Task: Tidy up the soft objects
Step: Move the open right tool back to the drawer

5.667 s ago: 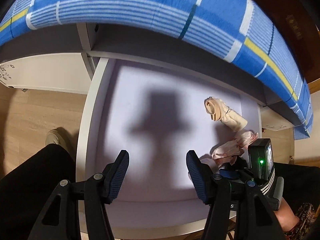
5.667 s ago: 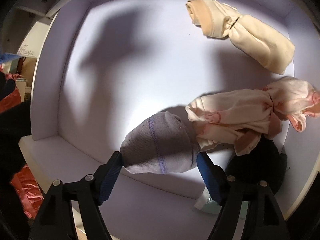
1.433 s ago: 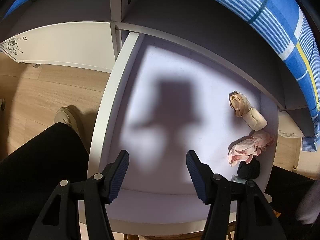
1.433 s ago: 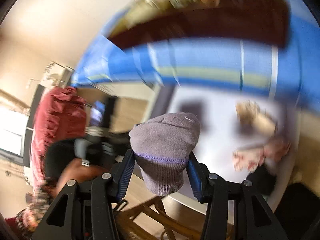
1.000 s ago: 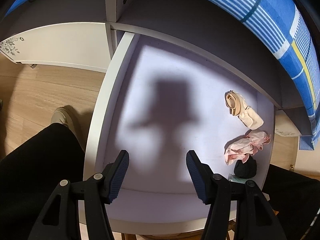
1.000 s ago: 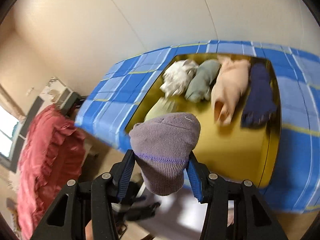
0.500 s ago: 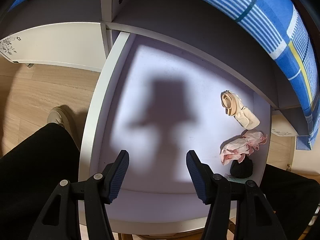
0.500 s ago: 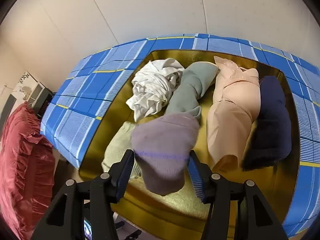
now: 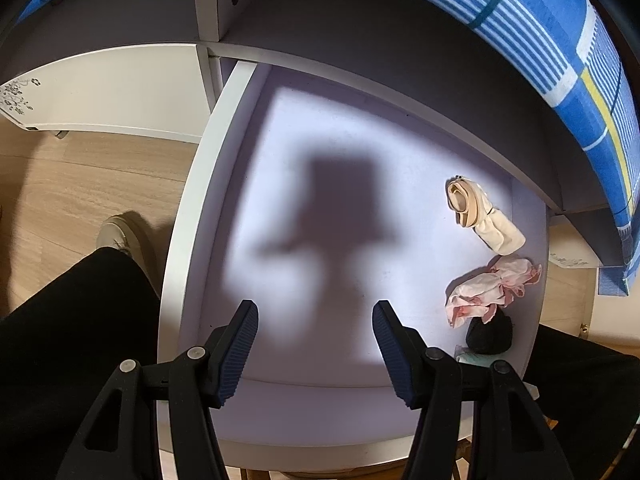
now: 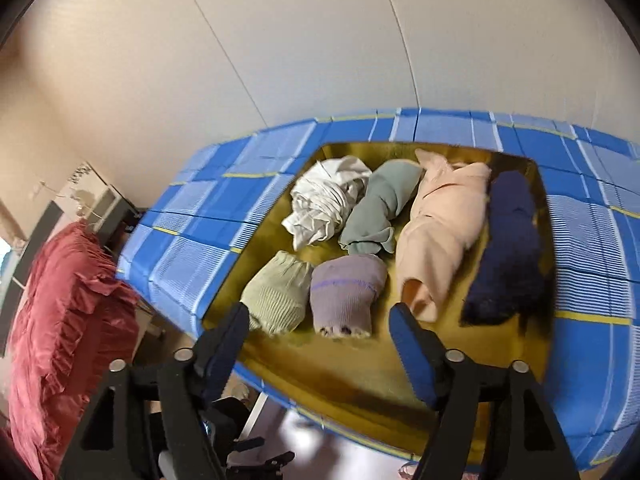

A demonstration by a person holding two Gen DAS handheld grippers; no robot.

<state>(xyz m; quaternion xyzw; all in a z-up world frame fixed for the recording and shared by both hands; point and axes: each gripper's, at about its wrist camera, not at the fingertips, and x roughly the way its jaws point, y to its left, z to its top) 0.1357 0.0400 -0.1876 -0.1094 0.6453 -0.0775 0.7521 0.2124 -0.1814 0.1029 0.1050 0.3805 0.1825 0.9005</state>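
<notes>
The right gripper (image 10: 316, 320) is opening and has just let go of the purple sock (image 10: 345, 294); it now lies on the gold tray (image 10: 360, 376) beside the green one (image 10: 278, 294) (one more sorted). The left gripper (image 9: 314, 346) hangs parted and empty over the white drawer (image 9: 188, 248), where three bundles remain against a blue plaid cloth (image 9: 572, 52).

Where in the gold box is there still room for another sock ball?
The gold box is bare along its front, nearer than the purple roll and green roll. The back row is packed tight, from white bundle to navy roll.
</notes>
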